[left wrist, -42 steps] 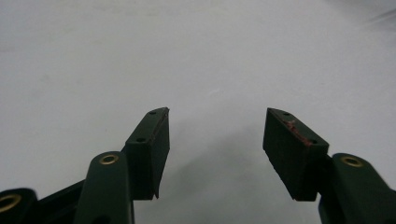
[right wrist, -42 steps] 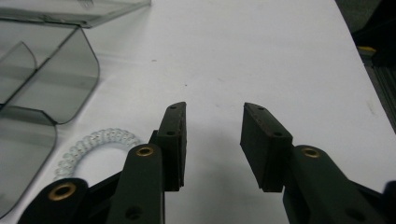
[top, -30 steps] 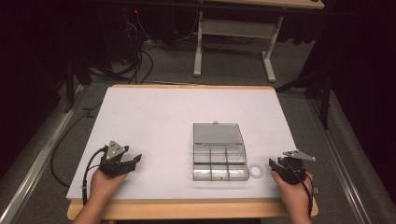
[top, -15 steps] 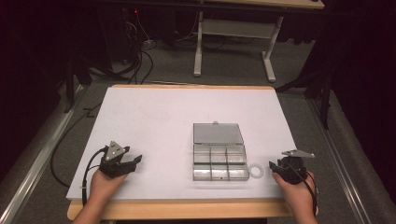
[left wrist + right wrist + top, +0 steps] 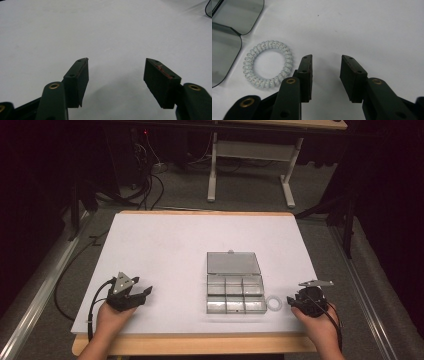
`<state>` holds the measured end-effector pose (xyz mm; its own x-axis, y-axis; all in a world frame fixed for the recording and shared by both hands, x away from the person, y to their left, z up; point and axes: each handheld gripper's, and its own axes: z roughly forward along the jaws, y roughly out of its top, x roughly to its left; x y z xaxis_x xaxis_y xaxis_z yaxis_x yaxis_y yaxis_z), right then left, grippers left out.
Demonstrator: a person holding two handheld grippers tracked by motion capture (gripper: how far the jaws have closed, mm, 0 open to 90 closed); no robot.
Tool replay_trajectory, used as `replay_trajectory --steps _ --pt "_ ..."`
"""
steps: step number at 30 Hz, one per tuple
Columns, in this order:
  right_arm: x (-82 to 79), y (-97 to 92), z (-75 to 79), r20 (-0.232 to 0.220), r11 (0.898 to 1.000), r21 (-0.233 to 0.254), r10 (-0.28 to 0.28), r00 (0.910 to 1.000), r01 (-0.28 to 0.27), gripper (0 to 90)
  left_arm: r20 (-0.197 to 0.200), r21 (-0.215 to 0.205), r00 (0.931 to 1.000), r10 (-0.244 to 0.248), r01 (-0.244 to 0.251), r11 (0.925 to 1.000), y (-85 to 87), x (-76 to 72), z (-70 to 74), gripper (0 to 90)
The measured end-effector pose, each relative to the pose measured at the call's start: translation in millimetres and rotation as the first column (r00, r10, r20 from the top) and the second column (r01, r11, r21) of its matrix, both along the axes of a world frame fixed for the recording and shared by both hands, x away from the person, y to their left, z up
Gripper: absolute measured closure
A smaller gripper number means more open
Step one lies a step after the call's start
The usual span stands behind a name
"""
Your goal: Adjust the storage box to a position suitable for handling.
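Approach step: right gripper (image 5: 325,75) hovers parted, empty, jaws just narrowing; white coil hair tie (image 5: 267,67) lies just left of its jaws, beside compartment box (image 5: 235,290), seemingly apart. Left gripper (image 5: 116,75) released, idle. Next: shift left, straddle tie.

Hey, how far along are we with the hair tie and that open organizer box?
Done: the organizer box lies open, its lid flat on the table. In hand: the right gripper, empty between its fingers, has been closing slightly right beside the spiral hair tie. The left gripper rests open and empty. Left: gripping the tie and, probably, putting it in a compartment.
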<state>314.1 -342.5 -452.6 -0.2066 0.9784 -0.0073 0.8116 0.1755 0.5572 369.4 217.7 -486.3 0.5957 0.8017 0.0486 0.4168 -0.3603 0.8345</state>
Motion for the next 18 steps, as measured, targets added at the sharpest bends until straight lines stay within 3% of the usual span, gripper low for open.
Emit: replay_trajectory --steps 5,18 --pt "1.7 -1.2 0.4 -0.047 1.0 0.006 0.001 0.9989 -0.001 63.1 0.003 0.002 1.0 0.001 -0.001 1.0 -0.4 -0.4 -0.1 37.2" --pt "3.6 1.3 3.0 -0.106 1.0 -0.009 0.024 0.9941 -0.025 61.8 0.003 -0.002 1.0 0.007 -0.007 1.0 0.0 -0.5 -0.1 36.0"
